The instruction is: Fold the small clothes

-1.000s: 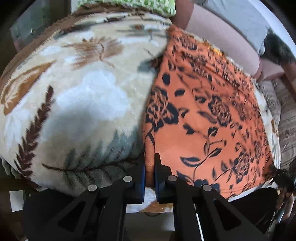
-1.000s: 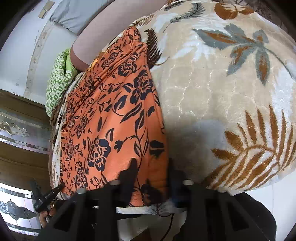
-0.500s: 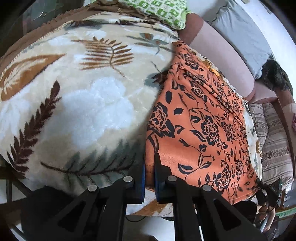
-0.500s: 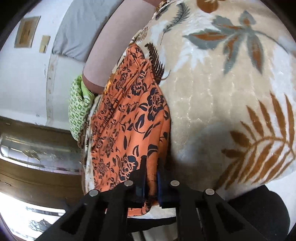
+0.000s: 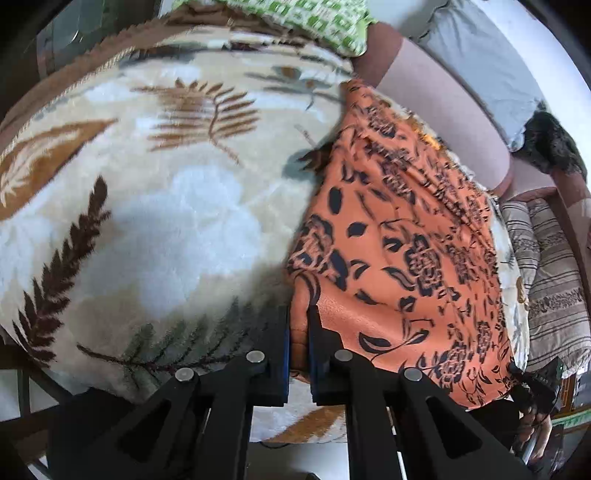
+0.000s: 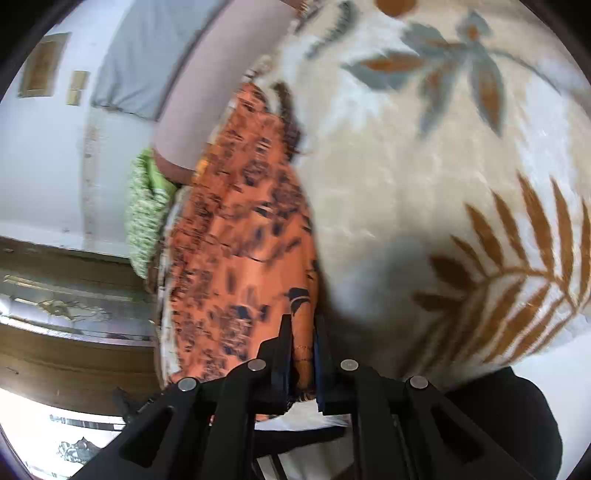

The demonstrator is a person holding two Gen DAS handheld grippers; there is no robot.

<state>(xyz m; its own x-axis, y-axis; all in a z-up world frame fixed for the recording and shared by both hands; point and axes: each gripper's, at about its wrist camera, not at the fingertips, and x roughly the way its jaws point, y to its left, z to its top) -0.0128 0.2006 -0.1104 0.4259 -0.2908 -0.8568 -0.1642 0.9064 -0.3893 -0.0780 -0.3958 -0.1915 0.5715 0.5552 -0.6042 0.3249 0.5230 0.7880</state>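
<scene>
An orange garment with dark blue flowers lies spread on a cream blanket with leaf patterns. My left gripper is shut on the garment's near left corner, the cloth pinched between its pads. In the right wrist view the same orange garment looks blurred, and my right gripper is shut on its near right corner. The right gripper also shows small at the garment's far corner in the left wrist view.
A green patterned cloth lies at the blanket's far edge beside a pink bolster and a grey pillow. A striped cushion sits to the right. A wooden cabinet stands left of the bed.
The right gripper's jaws closed onto the garment's corner and that view rolled and shifted. The left gripper kept its grip and barely moved.
</scene>
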